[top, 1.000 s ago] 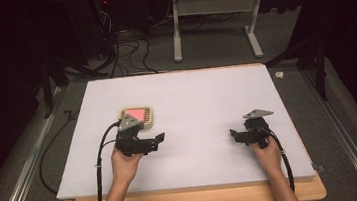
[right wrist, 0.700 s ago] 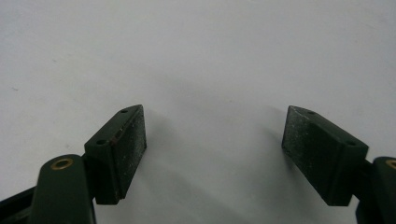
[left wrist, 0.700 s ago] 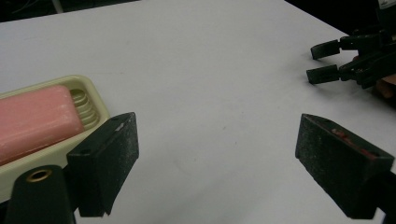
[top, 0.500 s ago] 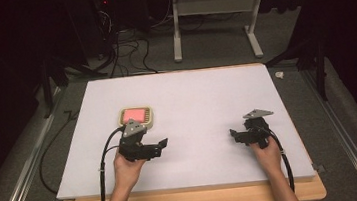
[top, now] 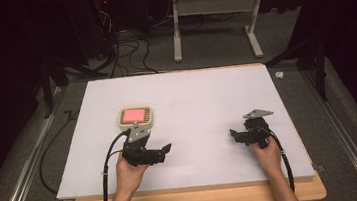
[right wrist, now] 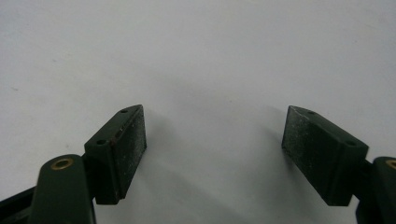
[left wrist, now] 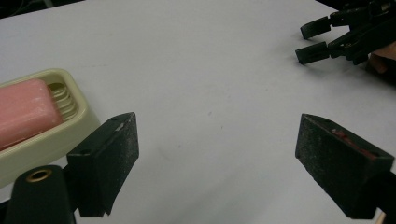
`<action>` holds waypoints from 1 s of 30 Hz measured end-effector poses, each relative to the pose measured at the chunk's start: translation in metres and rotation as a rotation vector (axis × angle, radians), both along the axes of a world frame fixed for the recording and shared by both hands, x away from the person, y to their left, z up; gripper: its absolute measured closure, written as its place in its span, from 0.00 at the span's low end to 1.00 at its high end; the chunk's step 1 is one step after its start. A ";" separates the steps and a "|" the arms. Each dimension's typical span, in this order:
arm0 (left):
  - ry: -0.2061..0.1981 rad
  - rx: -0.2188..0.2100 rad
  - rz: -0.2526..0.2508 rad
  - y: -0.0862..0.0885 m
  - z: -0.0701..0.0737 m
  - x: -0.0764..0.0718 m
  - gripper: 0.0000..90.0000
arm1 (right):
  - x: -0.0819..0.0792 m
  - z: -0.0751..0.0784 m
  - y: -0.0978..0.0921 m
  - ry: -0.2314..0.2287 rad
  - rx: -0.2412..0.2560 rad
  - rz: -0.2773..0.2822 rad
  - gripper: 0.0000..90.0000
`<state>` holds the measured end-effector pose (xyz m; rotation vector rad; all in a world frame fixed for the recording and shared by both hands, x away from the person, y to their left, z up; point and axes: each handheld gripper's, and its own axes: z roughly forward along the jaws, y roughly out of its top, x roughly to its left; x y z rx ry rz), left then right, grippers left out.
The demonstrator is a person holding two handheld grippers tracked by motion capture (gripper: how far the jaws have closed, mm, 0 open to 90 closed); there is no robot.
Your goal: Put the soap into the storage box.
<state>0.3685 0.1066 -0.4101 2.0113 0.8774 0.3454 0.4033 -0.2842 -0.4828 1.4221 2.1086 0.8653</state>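
Wide white table (top: 192, 104) seen from above, wooden edge along the near side, dark floor with cables and a metal stand beyond the far edge. At about 10 o'clock from the table's middle, a cream soap dish (top: 136, 116) lying flat on the white surface, a pink soap bar (top: 135, 116) resting inside it. Just beside the dish, at its 6 o'clock, the left gripper (top: 164, 150) held in the left hand (top: 129, 170), pointing toward 3 o'clock, jaws spread wide apart with nothing between them, black cable trailing back off the near edge. In the left gripper view, left gripper (left wrist: 217, 154) jaws far apart over bare white surface, the soap dish (left wrist: 56, 133) at 9 o'clock just outside the left jaw, the pink soap bar (left wrist: 23, 112) filling it, ridges visible at the dish's bottom beside the bar. Well apart, at about 4 o'clock from the table's middle, the right gripper (top: 234, 136) held in the right hand (top: 266, 152), pointing toward 9 o'clock, facing the left one across bare table. In the right gripper view, right gripper (right wrist: 215, 135) jaws likewise spread wide, nothing held, plain white surface under them. At 1 o'clock in the left gripper view, the right gripper (left wrist: 313, 41) again, farther off, jaws parted.
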 end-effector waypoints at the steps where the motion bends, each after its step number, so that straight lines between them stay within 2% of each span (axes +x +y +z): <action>1: 0.000 0.000 0.000 0.000 0.000 0.000 0.16 | 0.000 0.000 0.000 0.000 0.000 0.000 0.25; 6: 0.008 0.026 -0.009 -0.003 -0.004 -0.004 0.16 | 0.000 0.000 0.000 0.000 0.000 0.000 0.25; 16: 0.018 0.031 -0.010 -0.006 -0.010 -0.004 0.16 | 0.000 0.000 0.000 0.000 -0.001 0.000 0.25; 30: 0.037 0.066 0.005 -0.009 -0.024 0.000 0.16 | 0.000 0.000 0.000 0.000 -0.001 -0.001 0.25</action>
